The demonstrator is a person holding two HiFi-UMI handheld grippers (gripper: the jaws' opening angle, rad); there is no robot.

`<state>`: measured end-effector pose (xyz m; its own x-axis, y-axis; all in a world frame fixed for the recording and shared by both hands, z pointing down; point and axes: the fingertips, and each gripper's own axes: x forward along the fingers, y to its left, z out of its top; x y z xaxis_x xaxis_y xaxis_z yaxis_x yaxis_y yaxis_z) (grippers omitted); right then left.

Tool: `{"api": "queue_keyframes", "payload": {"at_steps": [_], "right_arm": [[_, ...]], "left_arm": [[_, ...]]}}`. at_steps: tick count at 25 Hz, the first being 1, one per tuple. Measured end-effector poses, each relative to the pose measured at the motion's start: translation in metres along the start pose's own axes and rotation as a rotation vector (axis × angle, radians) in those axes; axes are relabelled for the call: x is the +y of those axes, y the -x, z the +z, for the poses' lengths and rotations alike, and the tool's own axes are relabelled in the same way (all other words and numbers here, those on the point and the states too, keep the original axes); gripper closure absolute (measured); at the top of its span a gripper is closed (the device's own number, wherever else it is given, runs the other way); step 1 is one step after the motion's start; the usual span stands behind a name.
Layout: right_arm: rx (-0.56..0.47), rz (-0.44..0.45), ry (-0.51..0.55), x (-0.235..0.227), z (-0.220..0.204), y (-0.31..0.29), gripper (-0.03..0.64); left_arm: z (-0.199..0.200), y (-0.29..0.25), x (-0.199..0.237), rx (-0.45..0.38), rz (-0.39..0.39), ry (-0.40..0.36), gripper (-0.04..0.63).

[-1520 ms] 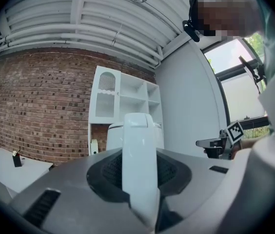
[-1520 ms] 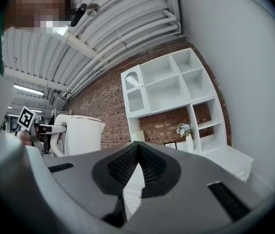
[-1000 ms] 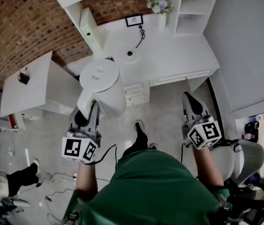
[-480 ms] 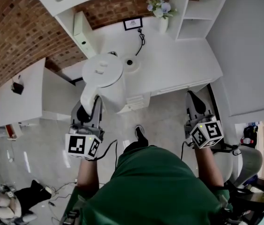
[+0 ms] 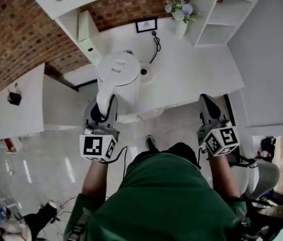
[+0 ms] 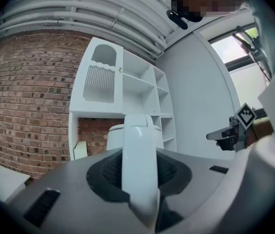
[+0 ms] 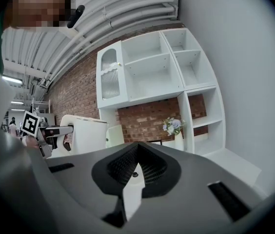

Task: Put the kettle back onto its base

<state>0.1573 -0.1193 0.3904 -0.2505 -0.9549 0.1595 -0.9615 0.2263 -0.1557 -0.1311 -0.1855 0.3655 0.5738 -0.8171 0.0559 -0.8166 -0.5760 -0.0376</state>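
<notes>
A white electric kettle (image 5: 119,77) hangs from my left gripper (image 5: 104,113), which is shut on its handle (image 6: 140,165). In the head view the kettle is over the front left of the white counter (image 5: 191,69). It covers the left part of its round base (image 5: 145,73), and I cannot tell whether it touches the base. My right gripper (image 5: 206,107) is at the right, level with the counter's front edge. Its jaws are together with nothing between them, as the right gripper view (image 7: 135,172) shows. That view also has the kettle (image 7: 86,133) at its left.
The base's black cable (image 5: 156,44) runs back to a small picture frame (image 5: 146,24). A vase of flowers (image 5: 180,19) stands by white shelves (image 5: 217,14). A white folder (image 5: 87,31) leans at the counter's left. A lower white table (image 5: 26,109) is further left, a chair (image 5: 262,169) behind right.
Both grippers have come forward to the counter as the person walked. The kettle, held the whole time, has moved from over the floor to over the counter, beside and partly over its base.
</notes>
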Motion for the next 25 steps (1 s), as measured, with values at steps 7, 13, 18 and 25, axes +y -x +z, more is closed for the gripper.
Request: {"api": "queue_keyframes", "payload": {"at_steps": [7, 13, 18, 25], "right_arm": [[0.039, 0.024, -0.009, -0.017, -0.004, -0.041, 0.604], [0.093, 0.094, 0.002, -0.046, -0.009, -0.083, 0.604], [0.139, 0.142, 0.047, -0.083, -0.001, -0.118, 0.604], [0.198, 0.219, 0.095, -0.128, -0.007, -0.161, 0.604]], "left_arm": [[-0.003, -0.051, 0.01, -0.015, -0.003, 0.01, 0.477], [-0.017, -0.102, 0.011, -0.022, 0.045, 0.02, 0.477], [-0.038, -0.149, 0.007, 0.0, 0.088, 0.034, 0.477], [-0.076, -0.205, -0.003, 0.001, 0.166, 0.07, 0.477]]}}
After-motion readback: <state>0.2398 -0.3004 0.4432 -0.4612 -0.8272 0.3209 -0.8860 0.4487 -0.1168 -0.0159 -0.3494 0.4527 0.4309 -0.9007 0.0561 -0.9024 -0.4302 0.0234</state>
